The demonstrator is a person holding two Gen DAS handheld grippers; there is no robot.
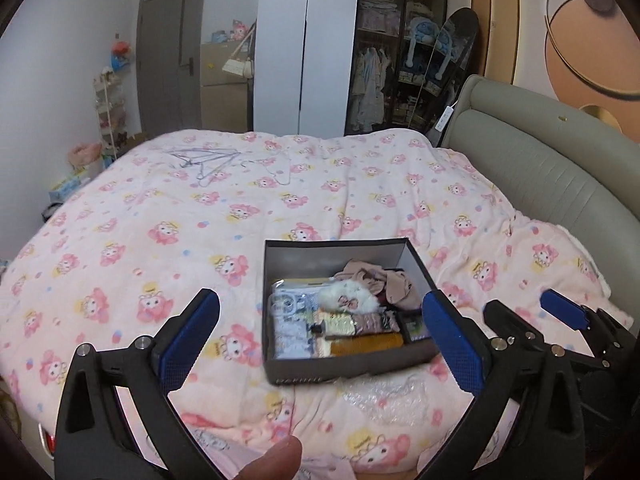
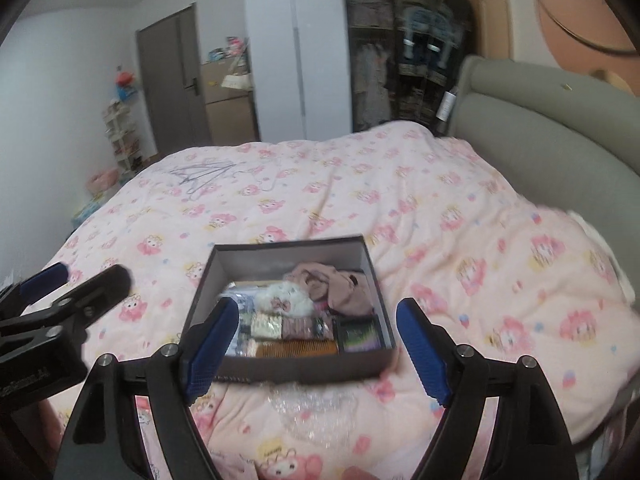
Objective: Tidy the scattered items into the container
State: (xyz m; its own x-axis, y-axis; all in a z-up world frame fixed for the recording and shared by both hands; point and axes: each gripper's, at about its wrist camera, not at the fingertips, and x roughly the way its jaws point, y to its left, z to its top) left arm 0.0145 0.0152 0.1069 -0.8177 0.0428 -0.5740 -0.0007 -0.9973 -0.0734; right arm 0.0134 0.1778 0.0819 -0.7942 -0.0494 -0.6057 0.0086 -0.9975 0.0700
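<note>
1. Resting on a pink cartoon-print quilt (image 1: 168, 216) that covers the bed is a dark open-topped box (image 1: 340, 372), the container of the task; it is seen near the front edge of the bed in both wrist views.
2. Packed inside the box: a beige crumpled cloth (image 1: 376, 280) at the far right; a white fluffy item with a small bow (image 1: 348, 298) at the middle; a clear packet with white rings (image 1: 286, 304) at the left; a yellow-brown comb (image 1: 368, 345) along the near wall; a small dark packet (image 2: 358, 334) in the near right corner. Further small packets between these cannot be told apart.
3. Left gripper (image 1: 320, 340): jaws spread wide and released, nothing held between the blue pads; the box is framed between them from above.
4. Right gripper (image 2: 320, 344): jaws likewise spread and empty, held above the near wall of the box; it is also seen at the right edge of the left wrist view.
5. A sheet of clear bubble wrap (image 1: 384, 398) is laid on the quilt just in front of the box.
6. Several wire hangers (image 1: 208, 160) are noted on the far side of the quilt, well apart from the box.
7. A fingertip (image 1: 276, 460) is visible at the lower edge of the left wrist view.
8. Background: grey padded headboard (image 1: 540, 168), white wardrobe (image 1: 304, 52), grey door (image 1: 168, 64).
</note>
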